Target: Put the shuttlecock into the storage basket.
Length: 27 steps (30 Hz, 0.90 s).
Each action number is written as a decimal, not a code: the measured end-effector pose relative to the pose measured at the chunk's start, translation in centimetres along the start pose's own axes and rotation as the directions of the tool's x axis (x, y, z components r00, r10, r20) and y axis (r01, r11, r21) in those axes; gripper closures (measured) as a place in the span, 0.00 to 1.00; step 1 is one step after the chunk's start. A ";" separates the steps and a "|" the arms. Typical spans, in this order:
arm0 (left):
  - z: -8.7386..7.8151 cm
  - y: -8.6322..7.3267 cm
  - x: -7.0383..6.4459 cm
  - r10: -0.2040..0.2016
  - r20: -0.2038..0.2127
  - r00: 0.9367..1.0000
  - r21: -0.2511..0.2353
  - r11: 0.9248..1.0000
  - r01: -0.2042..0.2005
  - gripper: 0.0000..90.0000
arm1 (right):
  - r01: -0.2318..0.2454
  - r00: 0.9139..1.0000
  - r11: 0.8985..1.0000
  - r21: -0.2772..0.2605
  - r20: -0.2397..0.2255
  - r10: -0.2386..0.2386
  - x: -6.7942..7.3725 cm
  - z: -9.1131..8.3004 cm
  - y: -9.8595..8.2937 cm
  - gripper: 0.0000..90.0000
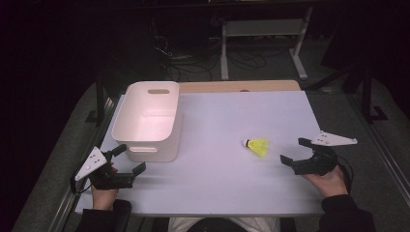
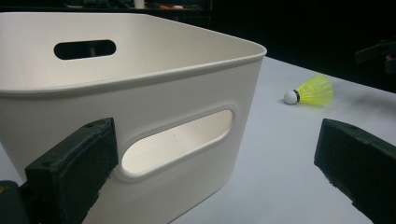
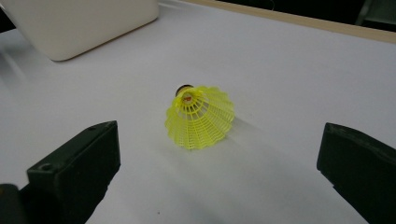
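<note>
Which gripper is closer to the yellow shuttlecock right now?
The right gripper: open, its jaws point at the shuttlecock lying just ahead. The left gripper sits by the white bin, farther off.

Bins: one white bin (image 1: pixel 147 121) is sitting on the desk (image 1: pixel 217 183)
Shuttlecocks: one yellow shuttlecock (image 1: pixel 257 146) is lying there

white bin (image 3: pixel 79 25) cut off by top and left edges in right gripper view. shuttlecock (image 3: pixel 200 116) cork mostly hidden behind its skirt there. person's torso cropped at bottom edge in high view.
</note>
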<state>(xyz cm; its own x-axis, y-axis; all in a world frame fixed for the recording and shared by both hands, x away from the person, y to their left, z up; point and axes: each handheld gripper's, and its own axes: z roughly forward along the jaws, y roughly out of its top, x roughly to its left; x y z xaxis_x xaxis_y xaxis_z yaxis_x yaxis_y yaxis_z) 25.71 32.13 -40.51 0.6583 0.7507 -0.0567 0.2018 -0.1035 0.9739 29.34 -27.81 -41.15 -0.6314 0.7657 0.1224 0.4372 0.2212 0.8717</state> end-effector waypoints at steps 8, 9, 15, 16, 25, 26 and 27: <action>-0.1 0.0 -0.1 0.000 -0.004 1.000 -0.004 1.000 0.000 0.00 | 0.006 1.000 1.000 0.013 -0.011 -0.006 0.1 -0.1 0.7 0.00; -0.1 0.0 -0.1 0.000 -0.005 1.000 -0.004 1.000 0.000 0.00 | 0.008 1.000 1.000 0.013 -0.012 -0.007 0.0 -0.1 0.8 0.00; -0.1 -0.1 -0.1 0.001 -0.007 1.000 -0.002 1.000 -0.001 0.00 | 0.009 1.000 1.000 0.015 -0.005 -0.009 0.1 -0.1 1.2 0.00; -0.1 -0.1 -0.1 -0.001 -0.009 1.000 -0.003 1.000 0.001 0.00 | 0.012 1.000 1.000 0.016 -0.005 -0.012 0.1 -0.1 1.3 0.00; -0.2 -0.1 -0.1 0.004 -0.011 1.000 0.002 1.000 -0.004 0.00 | 0.035 0.999 0.999 0.015 -0.019 -0.035 0.4 0.1 2.8 0.00; -0.2 -0.1 -0.1 0.004 -0.011 1.000 0.002 1.000 -0.004 0.00 | 0.039 0.999 0.999 0.019 -0.019 -0.039 0.4 0.2 2.9 0.00; -0.2 -0.1 -0.1 0.002 -0.011 1.000 0.002 1.000 -0.002 0.00 | 0.042 0.999 0.999 0.021 -0.020 -0.042 0.4 0.2 3.1 0.00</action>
<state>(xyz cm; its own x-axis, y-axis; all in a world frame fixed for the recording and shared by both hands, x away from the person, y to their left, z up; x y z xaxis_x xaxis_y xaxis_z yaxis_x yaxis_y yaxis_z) 25.49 32.17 -40.55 0.6509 0.7574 -0.0525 0.2023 -0.1064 0.9735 30.55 -26.66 -38.50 -0.6621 0.7434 0.0953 0.4233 0.2659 0.8661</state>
